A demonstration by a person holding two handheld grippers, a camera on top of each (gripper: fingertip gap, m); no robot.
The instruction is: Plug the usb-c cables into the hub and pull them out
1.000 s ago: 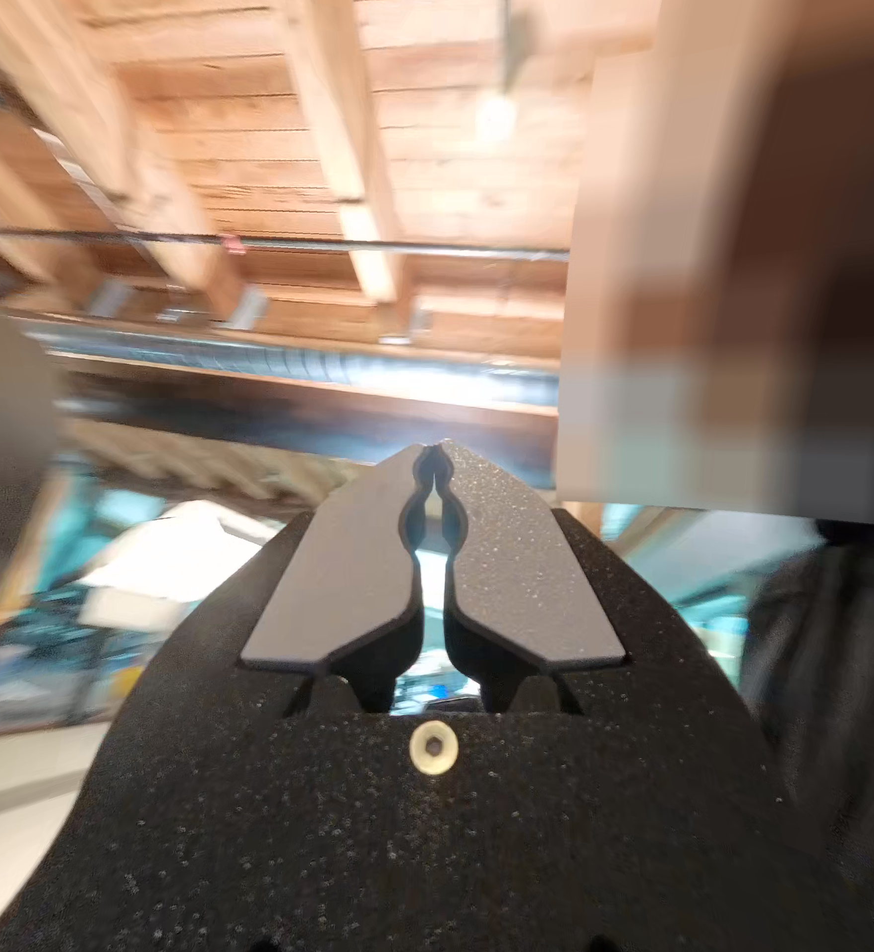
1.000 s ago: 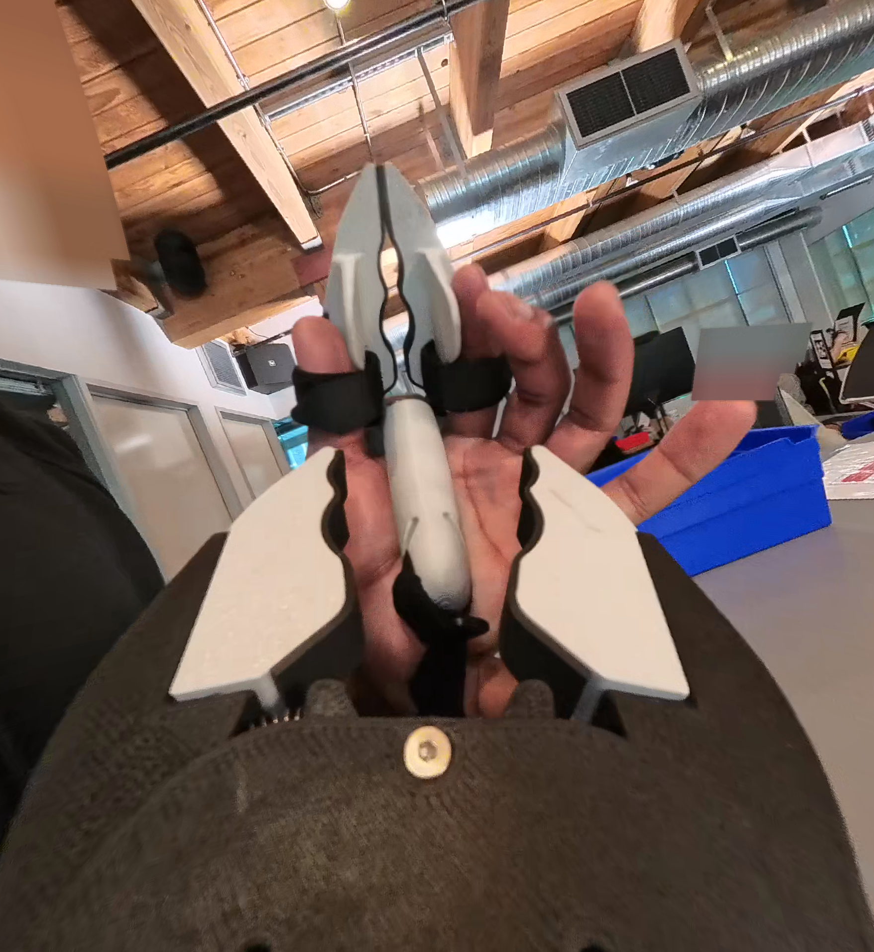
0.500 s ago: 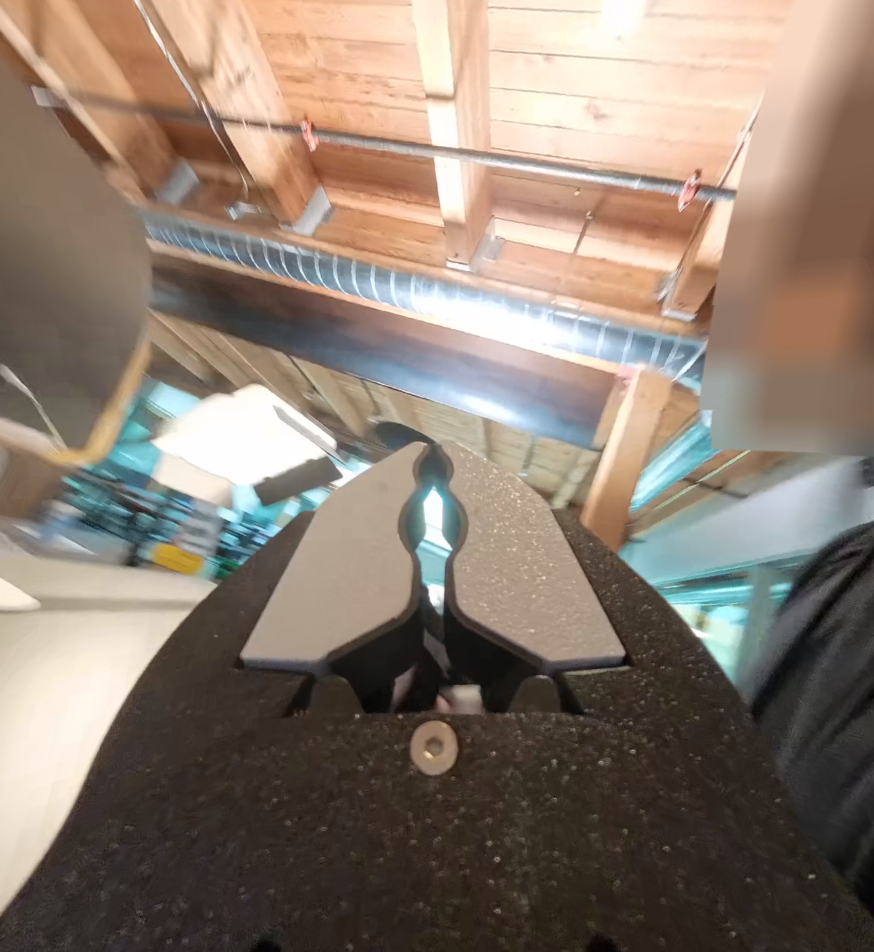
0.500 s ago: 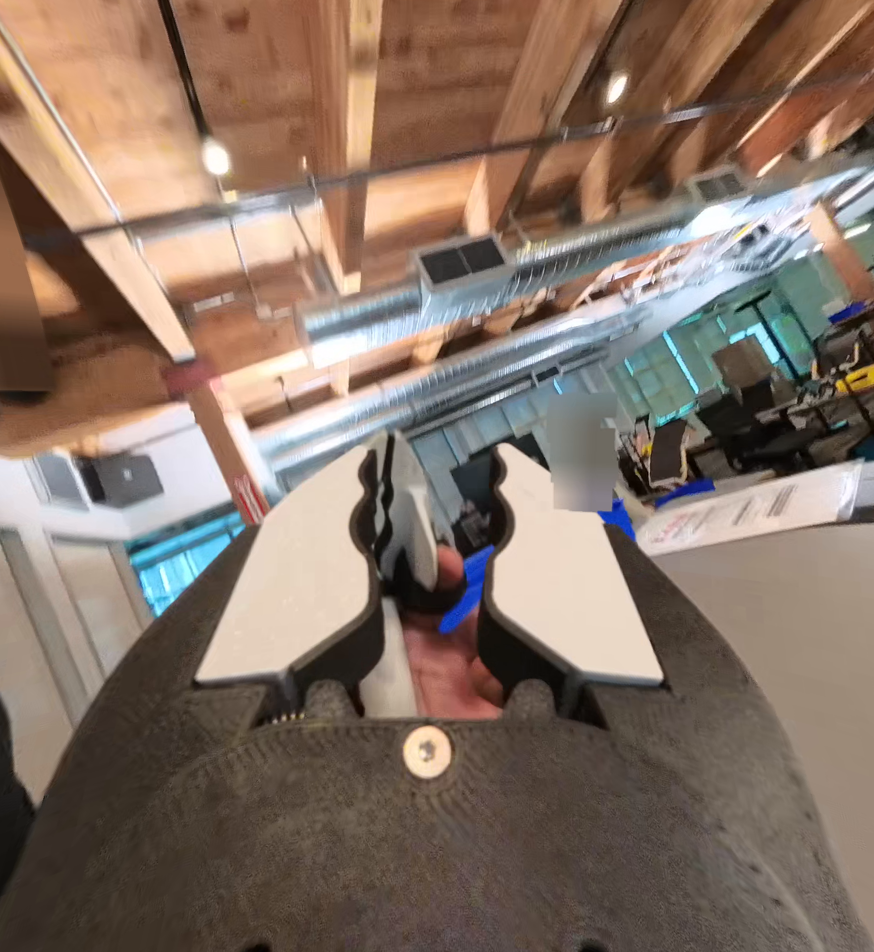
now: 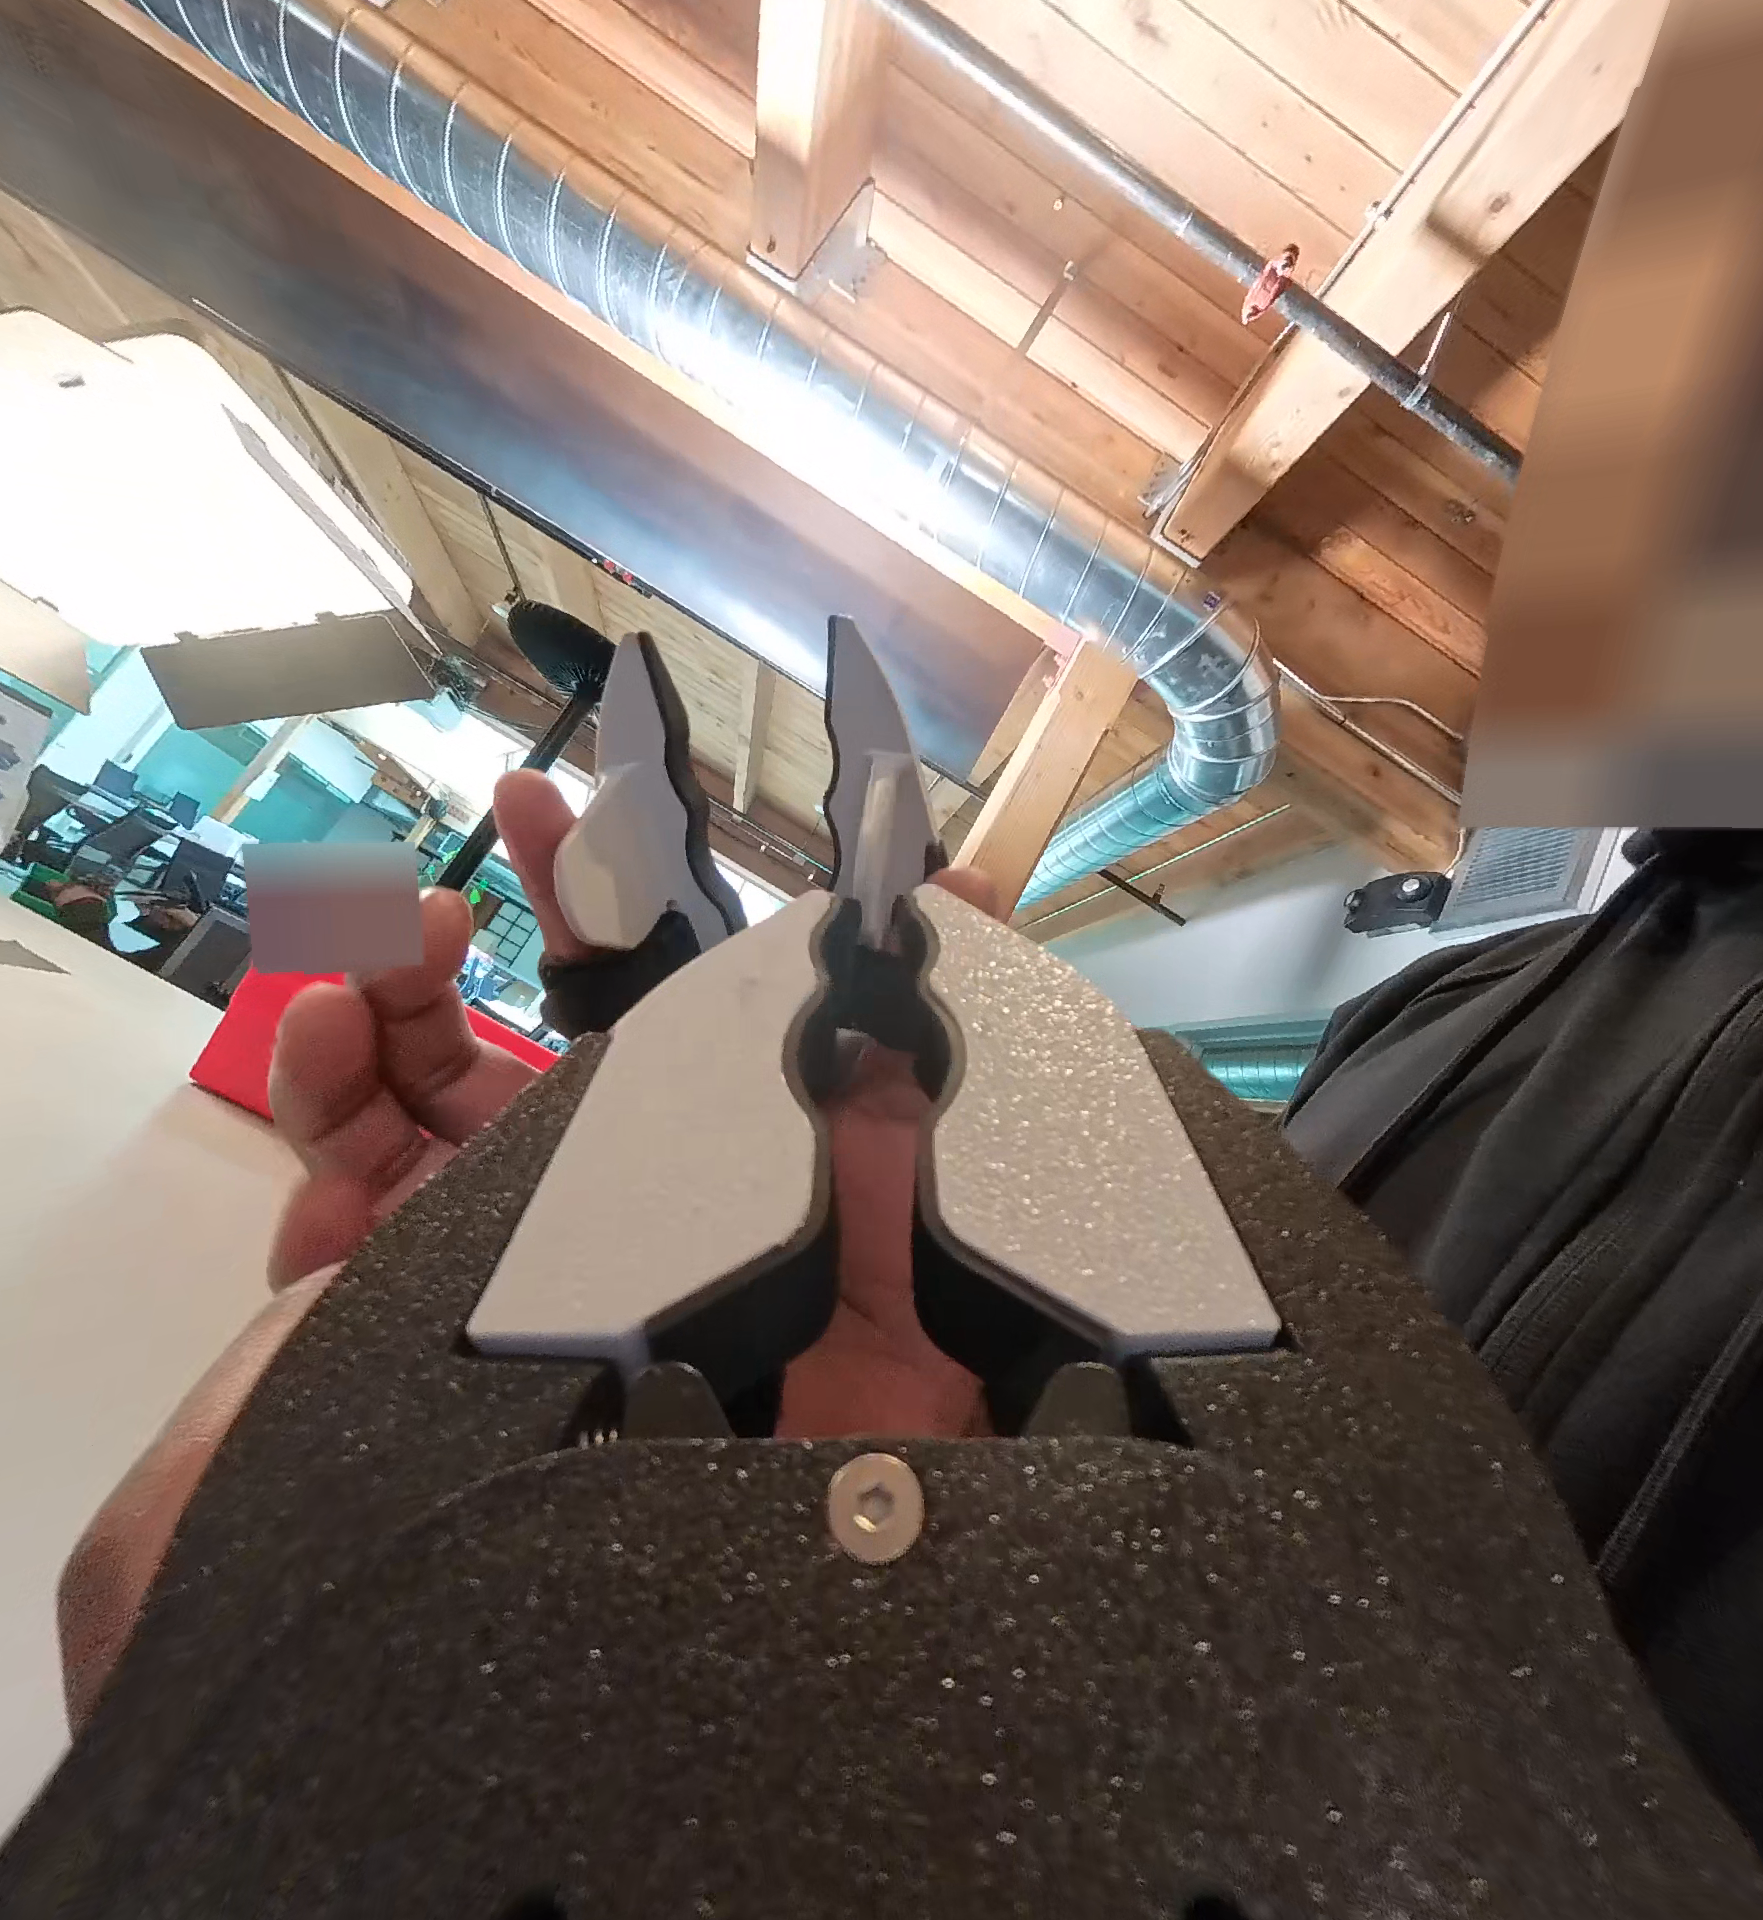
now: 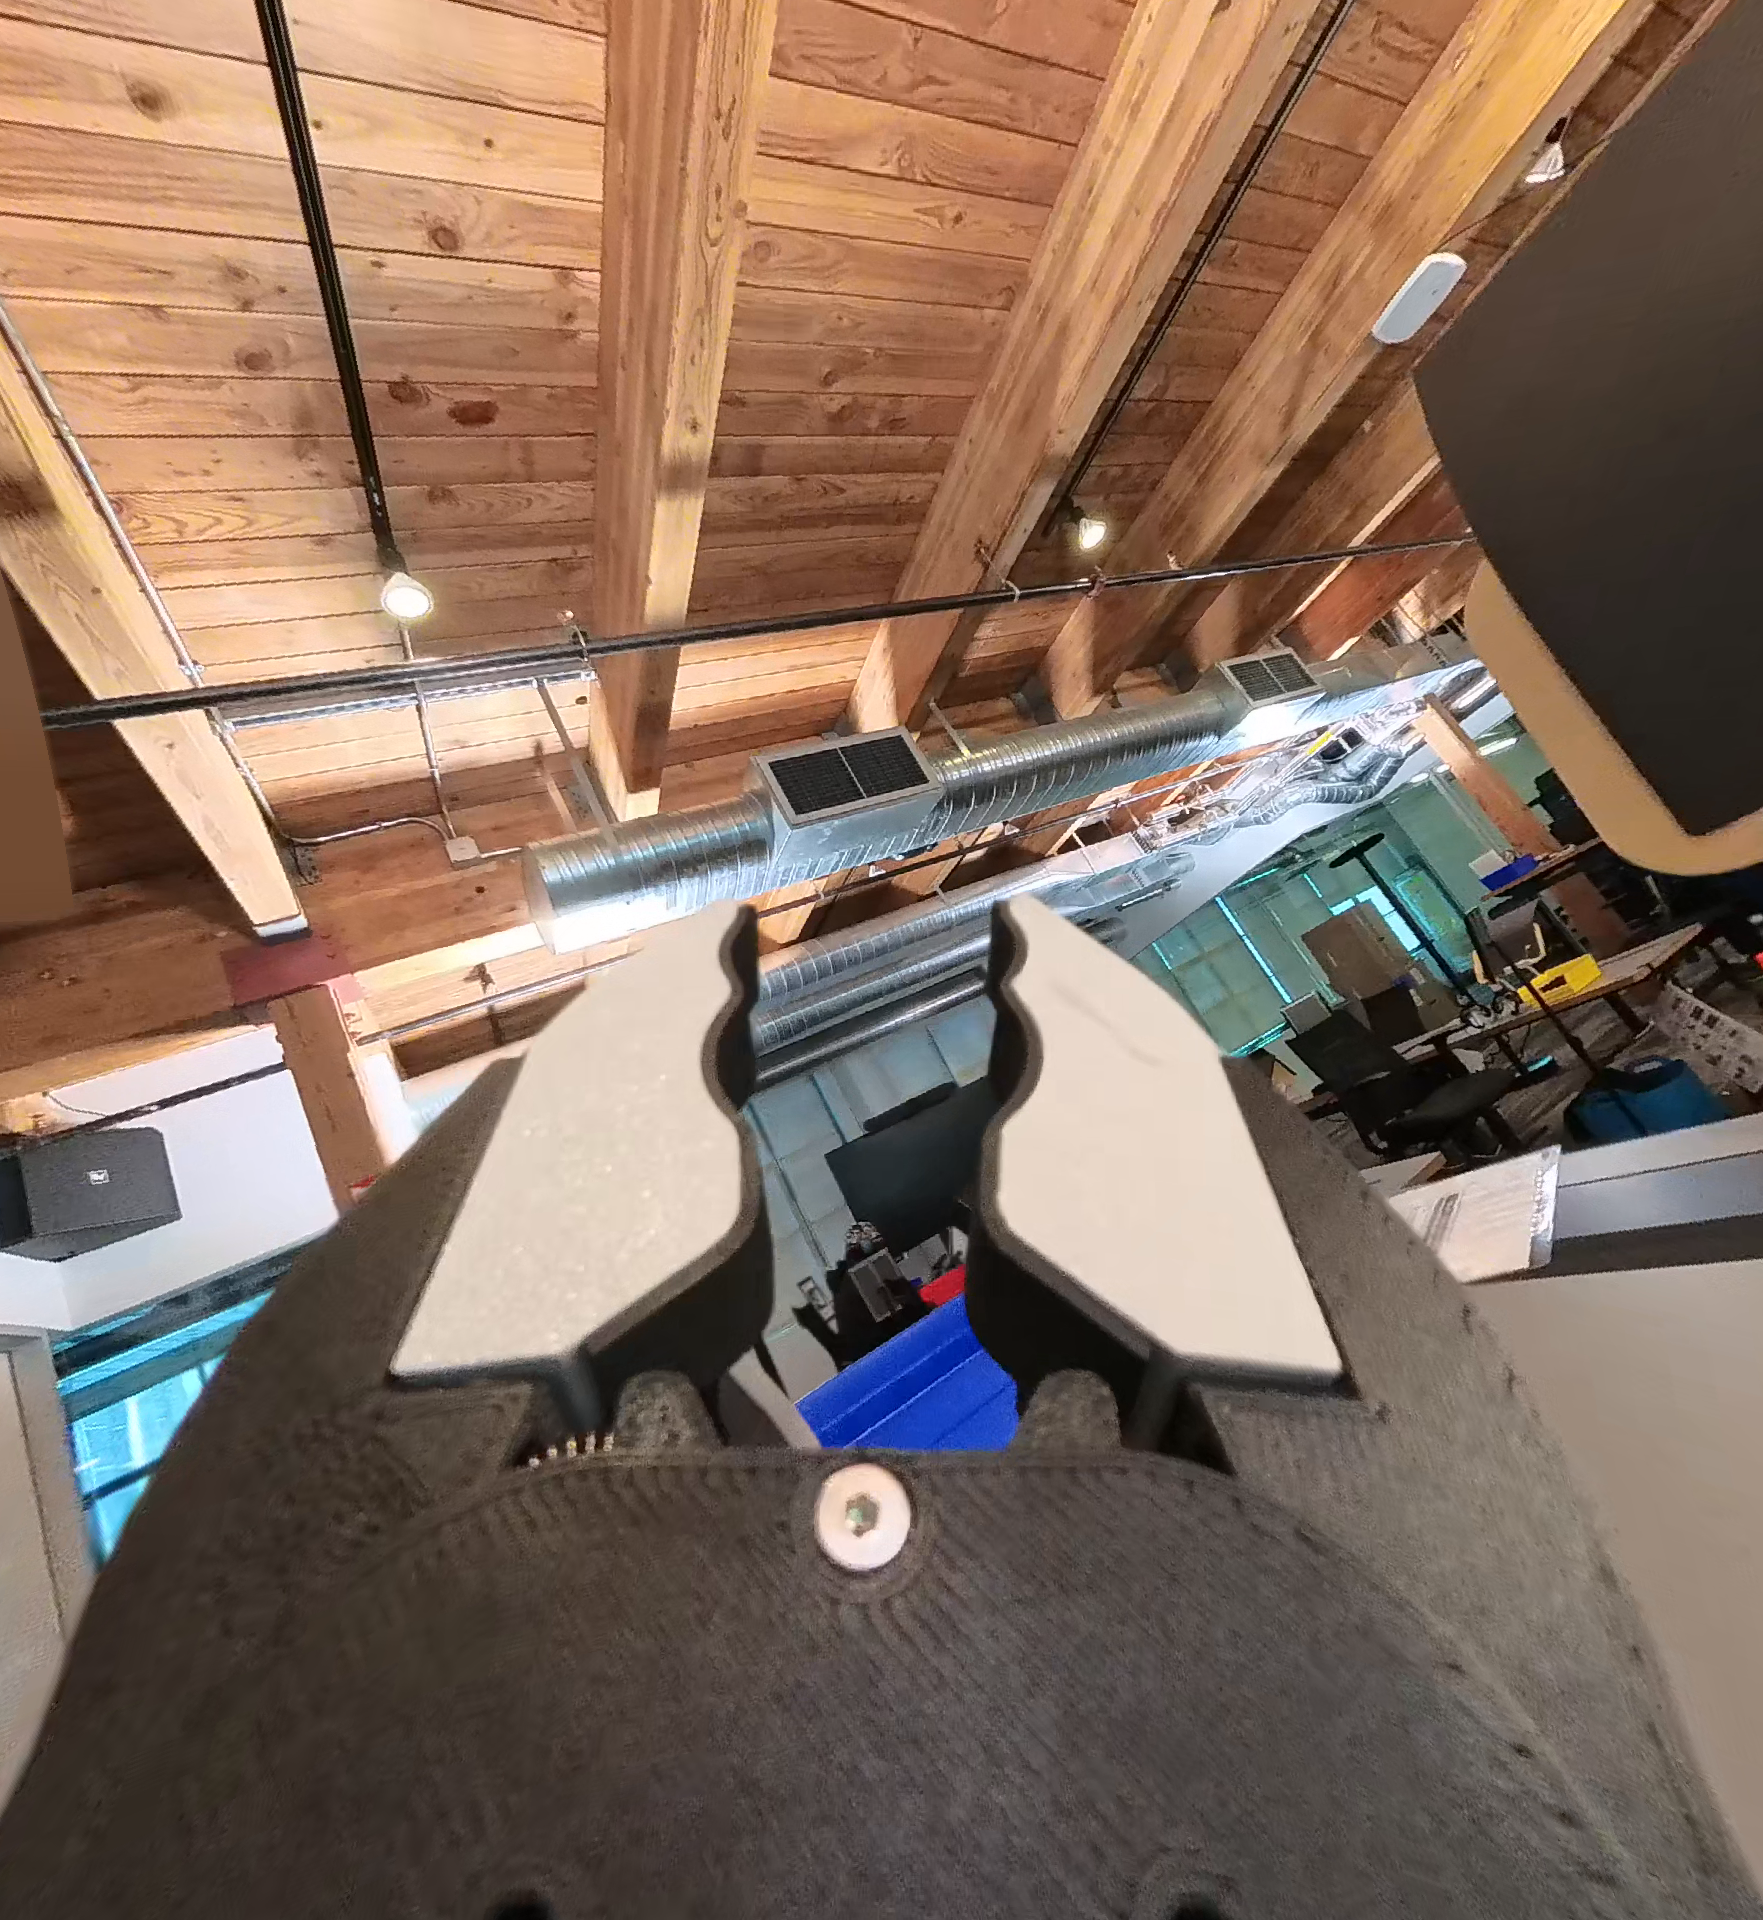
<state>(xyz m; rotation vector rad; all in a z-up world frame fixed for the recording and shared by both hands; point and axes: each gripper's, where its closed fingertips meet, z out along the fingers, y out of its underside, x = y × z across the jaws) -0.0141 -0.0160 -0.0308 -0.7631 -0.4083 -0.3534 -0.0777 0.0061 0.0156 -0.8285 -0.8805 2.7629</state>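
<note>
Fig. USB-C cables and hub: in neither view; both cameras are tilted up toward the ceiling.

Left gripper [image 5: 875, 920]: tips almost touching, only a slit between them. A black strap and a white bar show through the slit; cannot tell whether they are pinched or just lie behind.

Just beyond the tips, a hand [image 5: 378, 1091] is raised with the palm toward the camera. It carries a second pair of white fingers [image 5: 628, 831], strapped on and spread wide apart, w/ nothing between them.

Left of the hand: a red box [image 5: 243, 1049] on a white table [image 5: 25, 1195]. At right: a dark jacket [image 5: 1583, 1195]. Above: timber ceiling w/ a metal duct [image 5: 960, 436].

Right gripper [image 6: 872, 935]: wide open, empty. Through the gap, low down, a blue bin [image 6: 908, 1392]. At right a grey tabletop [image 6: 1635, 1475]. At upper right a black panel [image 6: 1687, 416] w/ a pale rim. Overhead: wooden beams [image 6: 659, 416] and a duct w/ vent box [image 6: 846, 779].
</note>
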